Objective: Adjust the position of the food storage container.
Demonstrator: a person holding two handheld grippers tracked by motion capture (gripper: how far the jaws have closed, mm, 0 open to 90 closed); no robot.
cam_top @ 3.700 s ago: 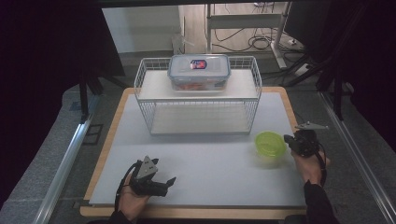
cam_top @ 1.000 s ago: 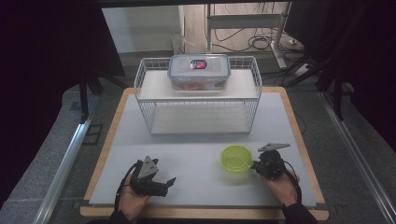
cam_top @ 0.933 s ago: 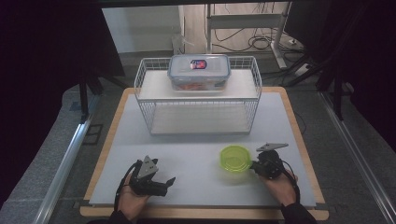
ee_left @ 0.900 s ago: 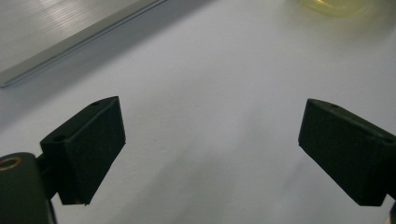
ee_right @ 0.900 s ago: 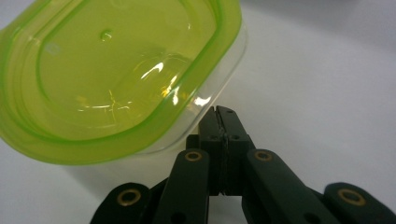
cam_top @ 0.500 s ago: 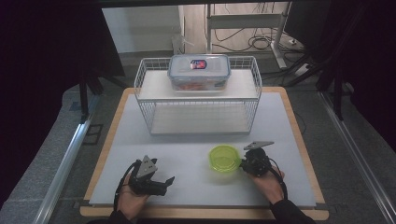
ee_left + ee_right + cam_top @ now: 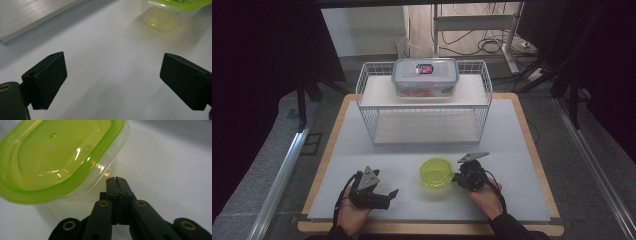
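So my right gripper is clamped shut, nose touching the green-lidded tub, which sits mid-worktop just to its left. Left gripper gapes empty, farther off.

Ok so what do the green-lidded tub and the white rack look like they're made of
The green-lidded tub looks like plastic: a glossy, see-through lime lid that catches highlights, on a clear body through which the table shows. The white rack looks like thin metal wire with a white coating, judging by its fine open grid; its two shelves look like flat matt white boards, though their material is hard to tell.
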